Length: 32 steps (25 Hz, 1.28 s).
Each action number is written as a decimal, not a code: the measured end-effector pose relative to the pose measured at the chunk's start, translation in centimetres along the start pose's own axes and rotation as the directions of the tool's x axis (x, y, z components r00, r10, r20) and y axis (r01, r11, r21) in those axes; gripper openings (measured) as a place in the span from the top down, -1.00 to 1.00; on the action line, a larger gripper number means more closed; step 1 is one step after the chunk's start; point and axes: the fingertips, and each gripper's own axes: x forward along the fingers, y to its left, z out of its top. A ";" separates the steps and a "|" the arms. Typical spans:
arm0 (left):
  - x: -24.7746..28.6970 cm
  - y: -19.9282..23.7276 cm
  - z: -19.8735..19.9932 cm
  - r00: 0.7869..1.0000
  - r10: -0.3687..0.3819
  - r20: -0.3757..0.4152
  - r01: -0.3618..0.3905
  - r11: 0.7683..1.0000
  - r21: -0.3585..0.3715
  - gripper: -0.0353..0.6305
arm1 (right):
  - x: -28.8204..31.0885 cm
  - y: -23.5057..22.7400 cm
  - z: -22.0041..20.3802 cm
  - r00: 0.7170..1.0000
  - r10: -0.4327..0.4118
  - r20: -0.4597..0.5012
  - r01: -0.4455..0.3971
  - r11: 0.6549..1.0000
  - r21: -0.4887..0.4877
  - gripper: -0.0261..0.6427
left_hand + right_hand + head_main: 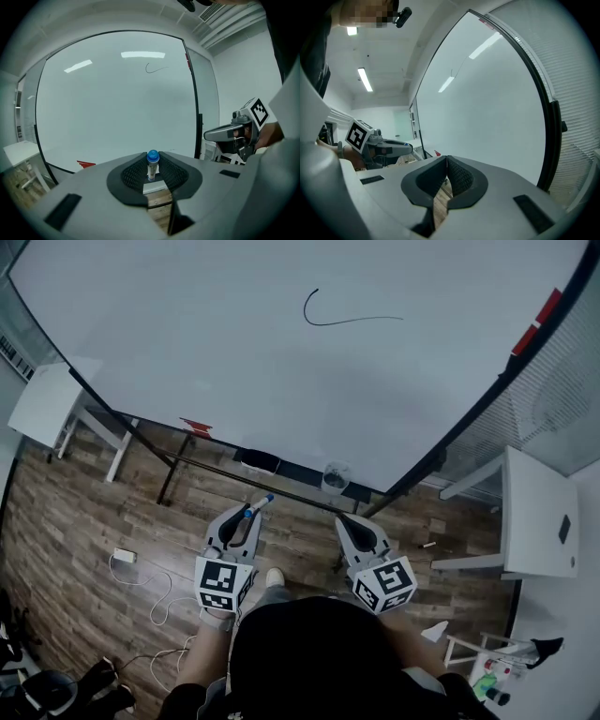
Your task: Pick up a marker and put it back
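Note:
A blue-capped marker [152, 164] stands between the jaws of my left gripper [152, 171], which is shut on it; its cap points toward the whiteboard [117, 103]. In the head view the marker [258, 505] sticks out ahead of the left gripper [242, 521], just short of the board's lower edge. My right gripper [444, 180] is shut with nothing between its pads, and sits to the right [352, 524] at about the same height. A black curved line [347, 317] is drawn on the whiteboard [234, 352].
A red eraser [195, 426], a black eraser [259, 462] and a clear cup [335, 478] sit along the board's tray. White tables stand at the left [45, 404] and right [539, 517]. Cables [150, 587] lie on the wooden floor.

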 end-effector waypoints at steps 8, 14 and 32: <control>-1.3 0.4 -0.8 0.999 0.035 -0.004 -0.035 0.999 -0.023 0.64 | 0.5 1.0 -0.1 0.999 0.034 -0.012 -0.034 0.999 -0.012 0.84; -1.2 0.6 -1.0 0.999 0.032 -0.001 -0.032 0.999 -0.025 0.64 | 0.5 1.2 -0.5 0.999 0.029 -0.019 -0.029 1.000 -0.006 0.83; 4.0 -1.7 1.2 0.988 -0.154 0.016 0.153 0.987 0.048 0.64 | -2.8 -2.3 -1.3 0.986 -0.165 -0.007 0.165 0.985 0.048 0.83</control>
